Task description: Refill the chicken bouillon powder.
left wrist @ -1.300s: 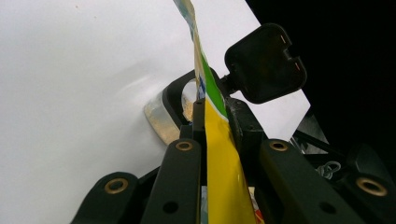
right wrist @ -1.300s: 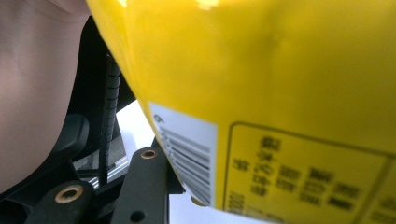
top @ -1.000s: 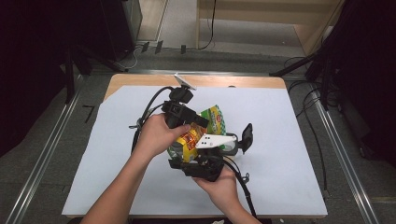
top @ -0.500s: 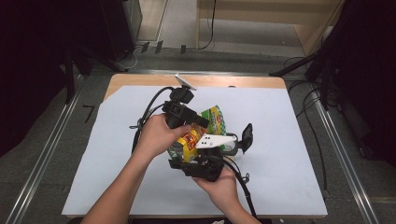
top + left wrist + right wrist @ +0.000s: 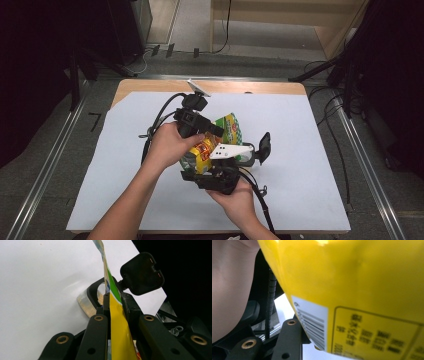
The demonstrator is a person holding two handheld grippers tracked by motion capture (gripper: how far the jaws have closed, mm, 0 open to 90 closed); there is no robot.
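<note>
Currently: snack bag (image 5: 220, 140) held above white table sheet (image 5: 310, 150), mid-table. Left gripper (image 5: 113, 302) jaws clamped on bag edge. Right gripper (image 5: 216, 176) against bag; grasp cannot be confirmed.

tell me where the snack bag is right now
In the high view the snack bag sits mid-table over the white sheet, pinched between the left gripper and the right gripper.

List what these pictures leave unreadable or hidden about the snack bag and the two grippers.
- Snack bag, high view: lower half covered by both hands.
- Back label, right gripper view: print blurred, too close.
- Right gripper, its own view: far jaw hidden behind the bag.
- Left gripper, its own view: bag cut off at top edge.
</note>
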